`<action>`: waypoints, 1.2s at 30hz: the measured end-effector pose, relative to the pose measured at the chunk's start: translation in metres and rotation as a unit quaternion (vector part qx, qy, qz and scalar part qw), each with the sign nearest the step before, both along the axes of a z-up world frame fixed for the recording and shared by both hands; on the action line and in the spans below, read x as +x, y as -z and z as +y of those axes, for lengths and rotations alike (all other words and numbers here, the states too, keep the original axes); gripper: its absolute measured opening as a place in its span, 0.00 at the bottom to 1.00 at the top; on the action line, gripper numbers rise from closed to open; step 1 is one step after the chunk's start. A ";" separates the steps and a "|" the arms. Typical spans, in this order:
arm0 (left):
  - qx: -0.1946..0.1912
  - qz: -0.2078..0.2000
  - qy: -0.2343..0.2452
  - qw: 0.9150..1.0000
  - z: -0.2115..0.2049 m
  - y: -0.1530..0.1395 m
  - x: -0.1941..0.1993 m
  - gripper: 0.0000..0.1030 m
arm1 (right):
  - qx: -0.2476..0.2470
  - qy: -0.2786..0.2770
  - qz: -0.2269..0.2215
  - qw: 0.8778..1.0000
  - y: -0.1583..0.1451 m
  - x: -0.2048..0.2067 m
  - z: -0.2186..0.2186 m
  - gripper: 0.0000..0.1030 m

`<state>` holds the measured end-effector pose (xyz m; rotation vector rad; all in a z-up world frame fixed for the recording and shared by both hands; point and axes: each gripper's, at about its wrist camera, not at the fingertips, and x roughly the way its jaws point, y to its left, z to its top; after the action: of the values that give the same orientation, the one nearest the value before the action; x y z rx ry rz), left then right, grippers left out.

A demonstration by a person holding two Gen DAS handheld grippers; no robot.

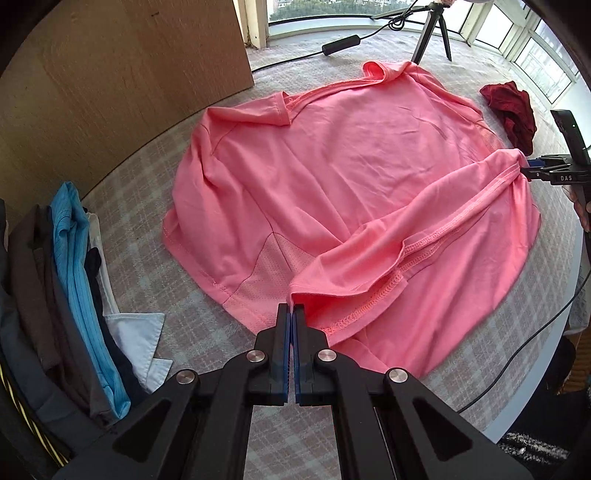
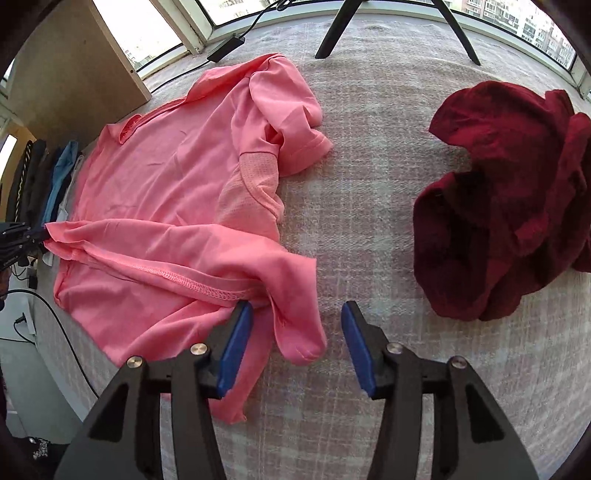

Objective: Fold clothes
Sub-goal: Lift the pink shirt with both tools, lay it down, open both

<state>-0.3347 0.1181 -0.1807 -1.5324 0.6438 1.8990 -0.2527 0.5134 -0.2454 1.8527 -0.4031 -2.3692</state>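
Garments are standing in a row at the far left of the left wrist view, a stack of folded clothes (image 1: 74, 295) with a blue striped shirt (image 1: 79, 280) and a white collared shirt (image 1: 136, 343) among them, probably set aside as finished pieces; beside them the pink T-shirt (image 1: 314, 177) is lying spread on the checked cloth of the table (image 1: 155, 184), so that its body is staying flat while one edge is being worked. Its long axis is running from the near hem to the far collar (image 1: 373, 70), so it is pointing neck-away, towards the windows; one short sleeve (image 2: 295, 122) is lying out at the right side in the right wrist view. Left gripper (image 1: 293, 314) is pinching shut on the near hem corner, blue pads pressed together with pink fabric between them, holding that corner up off the table; a hem band is stretching rightward from there to the right gripper (image 2: 297, 347), which keeps the edge in a line for folding over. In its own view the right gripper's fingers are standing apart, with a loose pink fold lying between them, gripping nothing; further right, well apart from the T-shirt, a crumpled dark red garment (image 2: 509, 199) is lying in a heap, and a tripod (image 1: 432, 33) is standing at the far edge.
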 end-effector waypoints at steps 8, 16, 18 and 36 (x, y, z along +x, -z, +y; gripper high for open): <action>0.000 0.060 0.003 0.998 -0.026 -0.071 -0.015 0.00 | 0.031 0.023 0.079 0.996 -0.089 0.005 -0.003 0.04; 0.049 0.255 -0.020 0.965 -0.065 -0.318 -0.006 0.01 | 0.150 0.023 0.275 0.949 -0.348 0.014 -0.026 0.04; 0.048 0.303 -0.015 0.952 -0.081 -0.368 0.030 0.01 | 0.163 0.014 0.316 0.935 -0.404 0.043 -0.042 0.04; -0.042 0.037 0.016 0.998 -0.128 -0.004 0.272 0.01 | 0.069 0.027 0.090 0.993 -0.082 0.262 -0.074 0.04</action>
<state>-0.0629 -0.0098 -0.1764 -1.5006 0.7853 1.9340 0.0092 0.4393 -0.1630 1.6807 -0.2792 -2.6348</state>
